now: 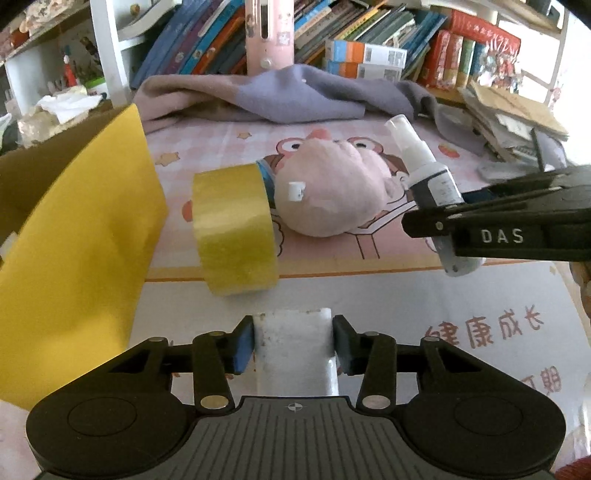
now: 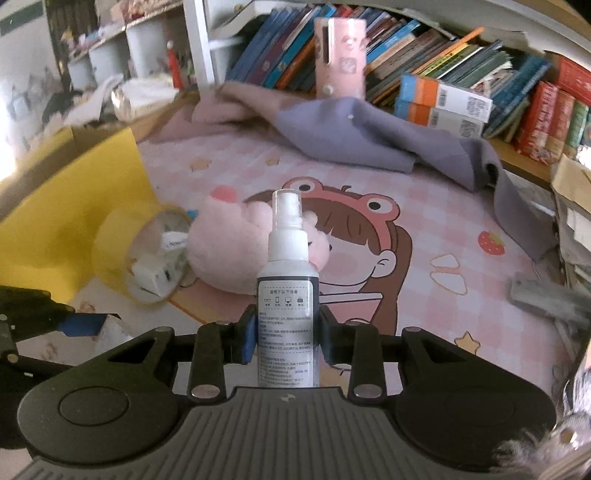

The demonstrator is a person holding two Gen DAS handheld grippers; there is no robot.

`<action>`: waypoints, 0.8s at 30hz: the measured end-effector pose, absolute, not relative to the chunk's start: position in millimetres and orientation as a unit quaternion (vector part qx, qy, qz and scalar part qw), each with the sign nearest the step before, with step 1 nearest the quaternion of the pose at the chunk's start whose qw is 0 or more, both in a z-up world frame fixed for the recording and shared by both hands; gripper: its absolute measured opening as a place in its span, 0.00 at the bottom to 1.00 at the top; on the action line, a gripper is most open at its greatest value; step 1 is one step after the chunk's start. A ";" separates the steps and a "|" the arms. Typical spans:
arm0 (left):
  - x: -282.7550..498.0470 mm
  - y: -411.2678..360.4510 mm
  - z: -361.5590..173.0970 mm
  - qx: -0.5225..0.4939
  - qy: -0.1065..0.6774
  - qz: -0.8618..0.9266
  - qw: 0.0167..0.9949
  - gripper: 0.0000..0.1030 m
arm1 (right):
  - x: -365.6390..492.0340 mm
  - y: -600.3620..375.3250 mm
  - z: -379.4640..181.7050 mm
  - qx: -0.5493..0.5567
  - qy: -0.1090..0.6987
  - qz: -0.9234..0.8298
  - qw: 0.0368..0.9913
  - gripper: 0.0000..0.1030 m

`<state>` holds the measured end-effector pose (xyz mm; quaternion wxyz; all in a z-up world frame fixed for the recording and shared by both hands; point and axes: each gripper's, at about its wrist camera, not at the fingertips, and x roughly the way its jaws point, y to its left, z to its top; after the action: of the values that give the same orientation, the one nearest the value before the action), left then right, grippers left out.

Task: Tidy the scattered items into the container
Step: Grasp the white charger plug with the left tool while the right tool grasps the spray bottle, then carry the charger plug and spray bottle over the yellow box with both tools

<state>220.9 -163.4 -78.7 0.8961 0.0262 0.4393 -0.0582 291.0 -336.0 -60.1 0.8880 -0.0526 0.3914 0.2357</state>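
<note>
My left gripper [image 1: 293, 334] is shut on a small white block [image 1: 295, 350] low over the cartoon mat. Ahead of it a roll of yellow tape [image 1: 234, 229] stands on edge against a pink plush toy [image 1: 332, 192]. The yellow-lined cardboard box [image 1: 74, 240] lies open at the left. My right gripper [image 2: 287, 332] is shut on a white spray bottle [image 2: 287, 280], which points nozzle-forward. In the left wrist view the right gripper [image 1: 439, 221] holds that bottle [image 1: 424, 162] at the right. In the right wrist view the left gripper [image 2: 88, 326] shows at the lower left.
A grey-purple cloth [image 1: 295, 92] lies crumpled at the mat's far edge, before a pink case [image 1: 269, 33] and a row of books [image 2: 461, 66]. Stacked cardboard and papers [image 1: 517, 114] crowd the right side. A grey flat item [image 2: 535, 291] rests near them.
</note>
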 end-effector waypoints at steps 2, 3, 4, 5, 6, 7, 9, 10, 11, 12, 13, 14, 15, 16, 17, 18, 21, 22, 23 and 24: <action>217.3 -161.8 -73.2 0.025 0.436 -0.066 0.897 0.41 | 283.8 -337.0 -56.3 -0.046 0.391 0.233 0.889 0.30; 215.2 -160.9 -69.7 0.023 0.432 -0.069 0.899 0.41 | 279.1 -337.3 -54.0 -0.043 0.390 0.232 0.890 0.30; 212.3 -159.9 -65.7 0.021 0.426 -0.073 0.902 0.41 | 274.1 -337.8 -51.2 -0.041 0.388 0.231 0.891 0.30; 208.4 -158.7 -60.1 0.020 0.417 -0.077 0.906 0.41 | 269.6 -338.0 -48.9 -0.039 0.386 0.230 0.892 0.30; 206.2 -157.4 -55.6 0.019 0.410 -0.082 0.908 0.41 | 264.1 -338.3 -45.7 -0.037 0.384 0.229 0.894 0.30; 203.5 -156.0 -50.8 0.017 0.404 -0.088 0.910 0.41 | 258.4 -339.0 -42.4 -0.034 0.382 0.227 0.895 0.30; 197.9 -152.4 -41.9 0.011 0.395 -0.100 0.913 0.41 | 248.1 -340.1 -36.9 -0.028 0.379 0.223 0.898 0.30; 195.4 -151.2 -38.0 0.010 0.392 -0.105 0.914 0.41 | 242.2 -340.1 -33.6 -0.025 0.378 0.219 0.899 0.30; 192.0 -149.0 -33.0 0.009 0.386 -0.112 0.916 0.41 | 236.9 -340.0 -30.7 -0.022 0.378 0.217 0.900 0.30; 188.3 -146.9 -28.8 0.008 0.380 -0.117 0.917 0.41 | 231.2 -339.7 -27.3 -0.019 0.376 0.214 0.901 0.30; 184.3 -144.0 -24.0 0.007 0.373 -0.123 0.920 0.41 | 225.5 -338.9 -23.5 -0.017 0.374 0.211 0.903 0.30; 180.8 -140.8 -19.3 0.006 0.366 -0.129 0.921 0.41 | 220.5 -338.2 -20.1 -0.015 0.372 0.208 0.904 0.30; 177.5 -137.9 -14.7 0.006 0.361 -0.134 0.923 0.41 | 214.9 -337.3 -16.2 -0.013 0.370 0.204 0.906 0.30; 174.0 -134.3 -10.1 0.006 0.355 -0.139 0.924 0.41 | 209.2 -336.3 -12.2 -0.010 0.367 0.200 0.908 0.30; 171.1 -130.8 -6.3 0.006 0.351 -0.144 0.925 0.41 | 204.1 -335.6 -8.9 -0.007 0.365 0.197 0.910 0.30; 168.2 -127.2 -2.6 0.005 0.348 -0.148 0.926 0.41 | 198.8 -334.2 -5.7 -0.004 0.363 0.193 0.912 0.30; 158.6 -115.9 5.3 0.006 0.340 -0.160 0.927 0.41 | 181.9 -327.7 2.3 0.003 0.356 0.183 0.916 0.30; 155.0 -112.0 7.2 0.005 0.338 -0.164 0.927 0.41 | 176.2 -324.8 4.4 0.006 0.355 0.179 0.917 0.30; 151.3 -108.2 9.0 0.005 0.336 -0.168 0.927 0.41 | 170.7 -322.2 6.1 0.008 0.354 0.177 0.918 0.30; 147.4 -105.1 10.3 0.006 0.334 -0.171 0.927 0.41 | 165.9 -319.4 7.6 0.009 0.354 0.174 0.919 0.30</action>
<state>147.4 -105.1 10.3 0.9270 0.0061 0.3335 -0.1714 165.9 -319.4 7.6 0.9188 0.0094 0.3540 0.1743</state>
